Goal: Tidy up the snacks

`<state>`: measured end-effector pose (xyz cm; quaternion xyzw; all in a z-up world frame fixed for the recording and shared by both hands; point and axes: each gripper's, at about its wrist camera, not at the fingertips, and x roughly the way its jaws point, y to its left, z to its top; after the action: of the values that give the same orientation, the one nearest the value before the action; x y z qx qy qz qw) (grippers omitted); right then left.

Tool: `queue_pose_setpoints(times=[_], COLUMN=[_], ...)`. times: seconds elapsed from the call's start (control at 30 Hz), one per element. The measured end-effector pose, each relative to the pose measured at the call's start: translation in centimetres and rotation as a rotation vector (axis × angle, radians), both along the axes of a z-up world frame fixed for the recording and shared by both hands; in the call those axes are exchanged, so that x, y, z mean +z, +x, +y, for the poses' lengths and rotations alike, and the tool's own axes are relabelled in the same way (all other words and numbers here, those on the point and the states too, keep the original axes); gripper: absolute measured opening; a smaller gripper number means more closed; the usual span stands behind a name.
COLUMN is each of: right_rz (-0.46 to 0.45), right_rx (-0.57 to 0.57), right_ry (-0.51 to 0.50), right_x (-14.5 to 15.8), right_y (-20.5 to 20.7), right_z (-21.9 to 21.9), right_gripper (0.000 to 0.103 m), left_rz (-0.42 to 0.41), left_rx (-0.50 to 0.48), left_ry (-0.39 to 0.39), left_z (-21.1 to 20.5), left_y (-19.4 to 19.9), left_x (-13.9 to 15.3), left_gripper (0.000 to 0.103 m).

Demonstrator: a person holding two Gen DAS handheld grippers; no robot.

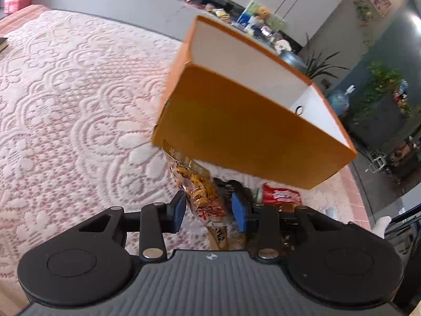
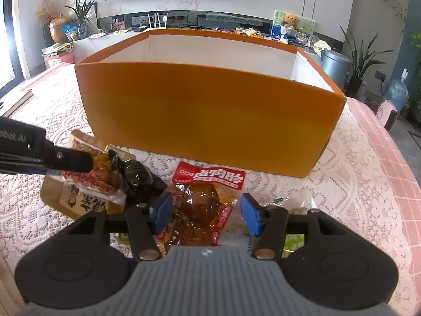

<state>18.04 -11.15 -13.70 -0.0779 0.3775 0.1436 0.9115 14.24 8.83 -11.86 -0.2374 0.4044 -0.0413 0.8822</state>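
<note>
An open orange box (image 2: 210, 110) with white inner walls stands on a pink lace tablecloth (image 2: 355, 184), and a small heap of snack packets lies just in front of its near wall. The left gripper (image 1: 208, 210) is parted around a clear packet of yellow-orange snacks (image 1: 200, 194); its left blue pad looks to touch the packet, while a gap shows at the right pad, so a firm grip cannot be confirmed. The right gripper (image 2: 206, 212) hangs wide open over a red-topped packet of brown meat (image 2: 202, 205), its pads clear of the wrapper. A dark green packet (image 2: 134, 176) lies between the two.
</note>
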Motion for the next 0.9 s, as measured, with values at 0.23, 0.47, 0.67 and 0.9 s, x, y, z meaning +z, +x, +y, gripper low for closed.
queue_pose_setpoints(times=[0.23,0.47,0.67,0.9], right_rz=[0.008,0.017,0.053,0.011], right_rx=[0.02,0.023,0.004,-0.009], right_ry=[0.008,0.031,0.122,0.111], right_x=[-0.1,-0.2,-0.9,-0.2], right_y=[0.0,0.5,1.3,0.4], right_z=[0.2,0.3,-0.2,-0.4], right_gripper=[0.056,0.057,0.065,0.036], left_rz=[0.057,0.055,0.063,0.035], left_rx=[0.058,0.04,0.026,0.02], left_ry=[-0.052,-0.021,-0.044,0.016], left_z=[0.5,-0.1,-0.1,-0.7], left_y=[2.2,2.7,3.2,2.8], left_x=[-1.3,-2.2,-2.9,-2.4], left_gripper=[0.043,0.038,0.037,0.036])
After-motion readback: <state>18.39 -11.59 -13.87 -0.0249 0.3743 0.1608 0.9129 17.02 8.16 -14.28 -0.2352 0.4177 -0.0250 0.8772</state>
